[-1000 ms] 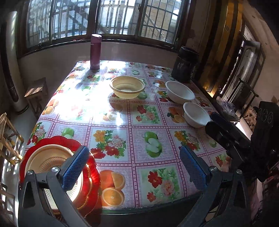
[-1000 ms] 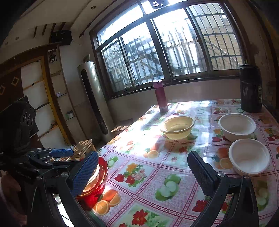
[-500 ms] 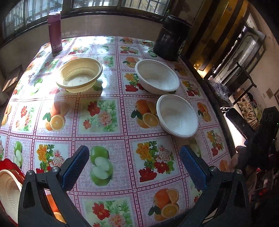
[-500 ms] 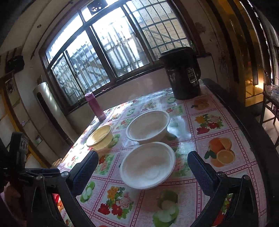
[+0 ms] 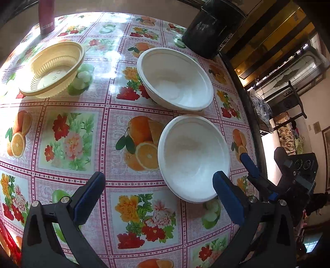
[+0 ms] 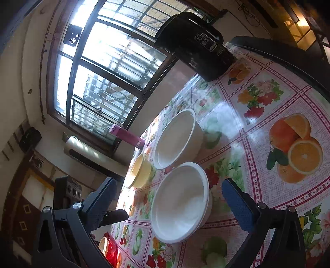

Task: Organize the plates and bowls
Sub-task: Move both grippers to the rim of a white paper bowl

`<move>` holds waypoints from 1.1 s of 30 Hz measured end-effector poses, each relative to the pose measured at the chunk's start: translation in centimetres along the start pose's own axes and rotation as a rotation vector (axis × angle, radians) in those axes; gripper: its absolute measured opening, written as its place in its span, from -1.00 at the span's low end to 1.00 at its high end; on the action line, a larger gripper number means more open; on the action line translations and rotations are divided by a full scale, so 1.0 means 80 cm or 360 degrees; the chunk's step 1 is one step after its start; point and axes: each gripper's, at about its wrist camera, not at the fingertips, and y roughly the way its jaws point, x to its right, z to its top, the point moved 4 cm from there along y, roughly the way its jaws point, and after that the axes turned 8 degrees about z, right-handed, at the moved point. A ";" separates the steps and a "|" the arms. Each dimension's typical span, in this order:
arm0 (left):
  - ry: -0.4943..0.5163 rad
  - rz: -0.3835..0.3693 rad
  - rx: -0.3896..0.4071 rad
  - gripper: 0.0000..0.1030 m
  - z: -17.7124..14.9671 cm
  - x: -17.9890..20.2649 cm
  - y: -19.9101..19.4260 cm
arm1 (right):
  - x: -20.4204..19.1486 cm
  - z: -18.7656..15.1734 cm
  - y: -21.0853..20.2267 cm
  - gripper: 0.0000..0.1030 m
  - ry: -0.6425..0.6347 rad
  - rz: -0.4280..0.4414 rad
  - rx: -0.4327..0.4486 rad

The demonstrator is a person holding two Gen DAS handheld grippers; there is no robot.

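Two white bowls stand side by side on the flowered tablecloth, the near white bowl [image 5: 193, 158] [image 6: 179, 202] and the far white bowl [image 5: 175, 78] [image 6: 175, 138]. A ribbed yellow bowl [image 5: 51, 70] [image 6: 140, 171] sits further left. My left gripper [image 5: 158, 198] is open just short of the near bowl, its right finger over the rim. My right gripper [image 6: 171, 202] is open and tilted, with the near bowl between its fingers; it also shows beside that bowl [image 5: 259, 179]. A red plate [image 6: 110, 249] holding a cream bowl lies at the table's near left corner.
A black jug [image 5: 212, 26] [image 6: 193, 43] stands at the far right corner, a pink flask [image 5: 46, 16] [image 6: 127, 138] by the window. The table's dark right edge [image 5: 253, 123] runs close to the white bowls. Furniture stands beyond it.
Both grippers have swung right and closed in on the near white bowl; the right one has rolled over sideways. The red plate has slipped to the left edge of view.
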 end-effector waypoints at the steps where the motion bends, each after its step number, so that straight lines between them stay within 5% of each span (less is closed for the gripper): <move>1: -0.0012 -0.0011 -0.0011 1.00 0.001 0.002 0.005 | 0.001 0.000 0.001 1.00 0.0016 0.0023 -0.0014; 13: -0.0008 -0.0004 -0.0078 1.00 -0.002 0.023 0.034 | 0.014 -0.008 0.009 0.98 0.0128 -0.0015 -0.0033; 26: 0.0071 0.0117 0.0040 1.00 0.001 0.029 0.039 | 0.019 -0.009 0.018 0.95 0.0132 -0.0050 -0.0062; 33: 0.0095 0.0159 0.0060 0.96 0.002 0.025 0.039 | 0.018 -0.012 0.031 0.66 0.0112 -0.0092 -0.0095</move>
